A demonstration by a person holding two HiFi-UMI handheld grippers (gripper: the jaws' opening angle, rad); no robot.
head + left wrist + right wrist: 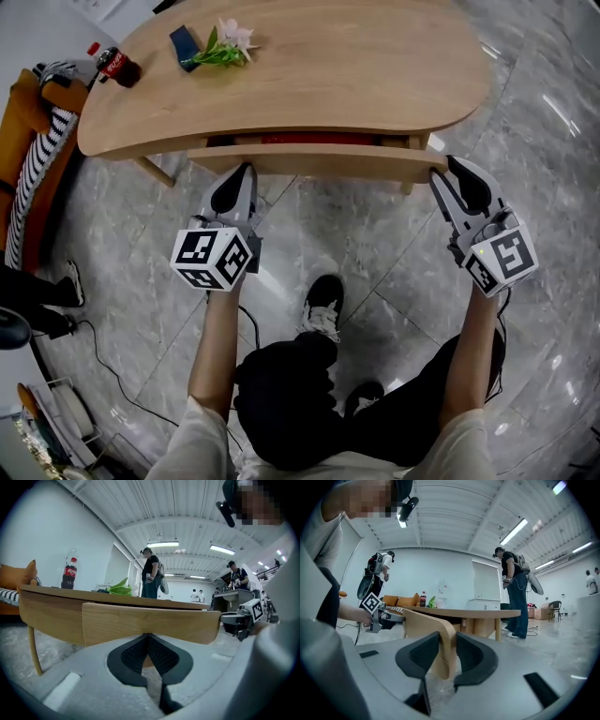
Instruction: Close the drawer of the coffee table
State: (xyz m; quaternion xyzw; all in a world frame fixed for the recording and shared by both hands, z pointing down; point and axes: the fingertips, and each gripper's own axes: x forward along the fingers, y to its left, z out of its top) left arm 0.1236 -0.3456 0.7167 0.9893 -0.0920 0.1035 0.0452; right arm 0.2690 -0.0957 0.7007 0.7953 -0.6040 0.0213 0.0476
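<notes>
The wooden coffee table (309,66) has its drawer pulled out a little, and something red (319,139) shows in the gap. The drawer front (319,161) is a long pale panel, also seen in the left gripper view (150,620) and edge-on in the right gripper view (440,644). My left gripper (242,172) is shut, with its tips (149,638) against the panel's left part. My right gripper (450,172) stands at the panel's right end. Its jaws (447,641) straddle that end, open, the pads close beside the wood.
On the tabletop lie a cola bottle (118,66), a dark blue item (184,47) and flowers (223,45). An orange sofa with a striped cushion (33,141) stands left. My feet (323,305) are on the marble floor. Other people (151,576) stand behind the table.
</notes>
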